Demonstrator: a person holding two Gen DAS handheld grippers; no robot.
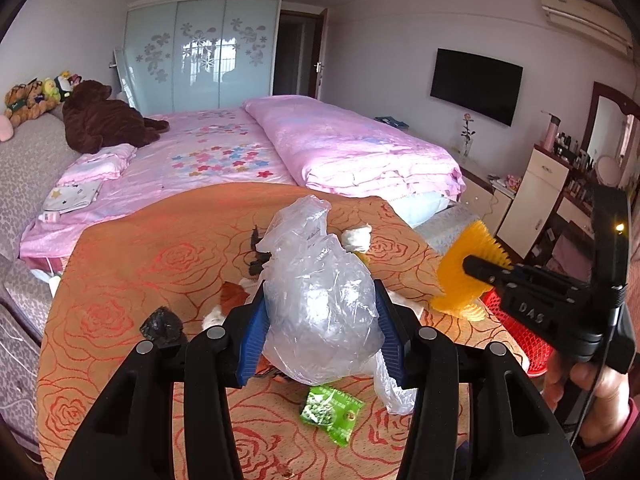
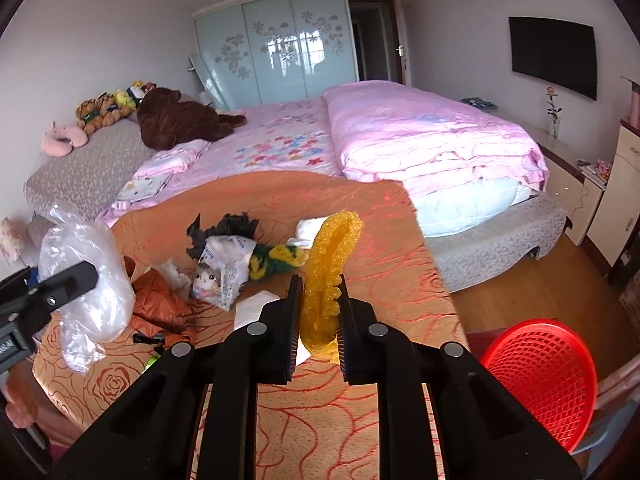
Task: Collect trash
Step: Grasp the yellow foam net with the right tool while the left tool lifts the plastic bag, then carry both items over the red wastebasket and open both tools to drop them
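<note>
My left gripper (image 1: 320, 308) is shut on a crumpled clear plastic bag (image 1: 320, 300), held above the orange rose-patterned table (image 1: 132, 280); the bag (image 2: 92, 276) also shows at the left of the right wrist view. My right gripper (image 2: 320, 316) is shut on a yellow foam net sleeve (image 2: 328, 268), lifted off the table; the sleeve (image 1: 468, 260) appears at the right of the left wrist view. On the table lie a green snack packet (image 1: 332, 408), a black scrap (image 1: 162, 326), a printed cat wrapper (image 2: 220, 276), brown crumpled wrapping (image 2: 160, 304) and white tissue (image 2: 256, 304).
A red mesh basket (image 2: 548, 376) stands low beside the table's right edge. A bed with pink bedding (image 2: 400, 136) runs behind the table. A green-yellow fabric piece (image 2: 276, 260) and black shredded plastic (image 2: 236, 224) lie mid-table. White cabinets (image 1: 532, 200) line the right wall.
</note>
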